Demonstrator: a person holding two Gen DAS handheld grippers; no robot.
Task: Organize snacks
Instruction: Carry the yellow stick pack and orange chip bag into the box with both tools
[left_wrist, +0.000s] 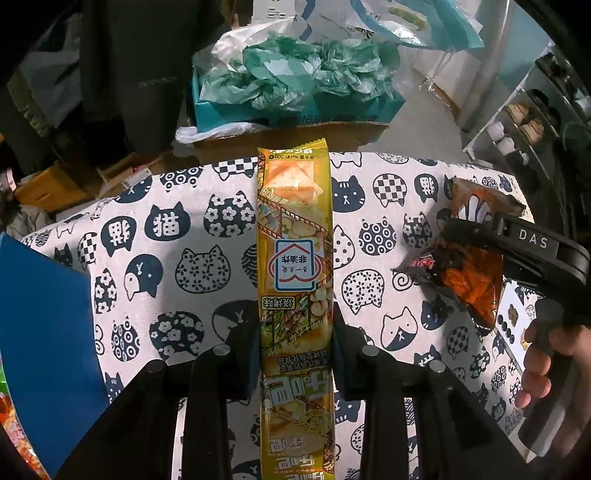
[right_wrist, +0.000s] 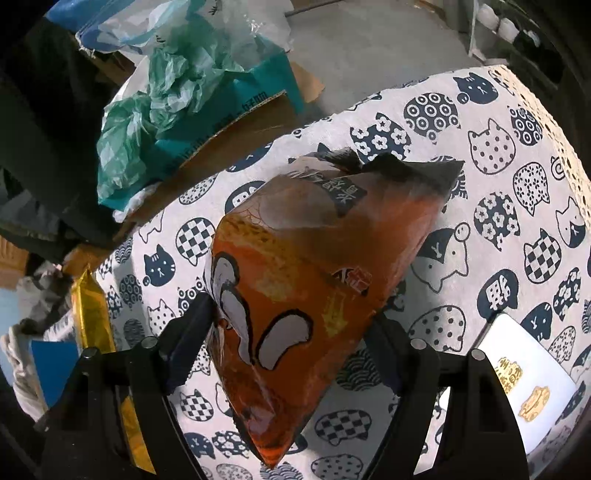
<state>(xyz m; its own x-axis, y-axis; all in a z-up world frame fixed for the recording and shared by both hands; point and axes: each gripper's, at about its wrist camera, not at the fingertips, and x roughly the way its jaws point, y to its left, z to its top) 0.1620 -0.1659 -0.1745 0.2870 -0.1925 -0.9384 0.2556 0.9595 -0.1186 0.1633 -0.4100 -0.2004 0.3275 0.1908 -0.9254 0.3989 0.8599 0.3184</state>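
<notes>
Your left claw (left_wrist: 295, 347) is clenched on the long yellow snack pack (left_wrist: 295, 266), pinching it across its narrow width a little below the middle, so most of its length sticks out ahead of the claw over the cat-print cloth (left_wrist: 184, 229) that covers the worktop. This pack looks light and thin, a crinkly foil sleeve holding brittle chips, so it will flex and sag past the pads; keep the squeeze gentle, since a harder pinch would likely crush what is inside. A hold nearer the middle would stop the free end from swinging. Your right claw (right_wrist: 291, 332) is grasping the orange snack bag (right_wrist: 314, 266), its jaws standing wide around the puffy body while the dark sealed top points away from you, above the same cloth. That bag seems air-filled, glossy and slippery, so it could squirt out of the pads if you press on the bulge; I would judge the flat crimped seam at the dark end the surer place to grip. From the left camera the orange bag hangs to the right of the yellow pack and well apart from it. A white card (right_wrist: 524, 387) lies on the cloth right of the orange bag, and a blue panel (left_wrist: 44, 332) stands left of the yellow pack.
</notes>
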